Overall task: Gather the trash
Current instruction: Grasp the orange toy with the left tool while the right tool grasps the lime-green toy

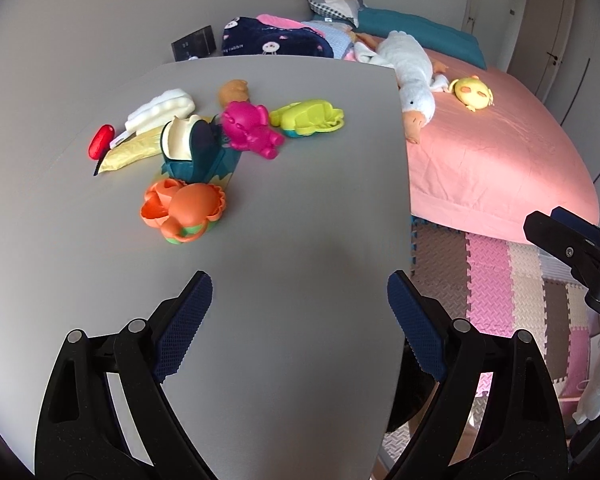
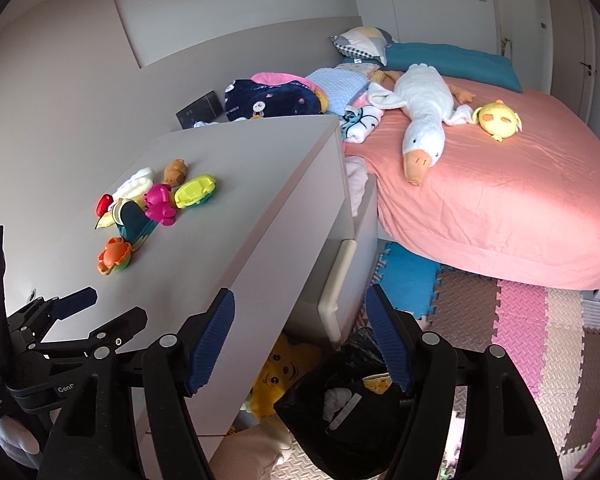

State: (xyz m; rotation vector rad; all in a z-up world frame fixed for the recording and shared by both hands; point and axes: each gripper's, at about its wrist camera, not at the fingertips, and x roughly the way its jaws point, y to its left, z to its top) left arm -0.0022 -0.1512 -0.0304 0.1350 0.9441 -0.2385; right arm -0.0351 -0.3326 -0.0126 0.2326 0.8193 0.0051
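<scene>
Both tongs, left tongs (image 1: 300, 304) and right tongs (image 2: 300, 320), hung apart and empty; the yellow wrapper (image 1: 130, 152) sat among toys mid-tabletop (image 1: 300, 200), so a careless grab risked snagging a toy.

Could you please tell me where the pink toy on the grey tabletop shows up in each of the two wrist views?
Left wrist view: the pink toy lies upper centre, on the grey tabletop, between the teal container and the yellow-green toy.
Right wrist view: it sits at mid-left, much smaller, again beside the yellow-green toy.
Shared landmark: the white goose plush on the pink bed.
</scene>
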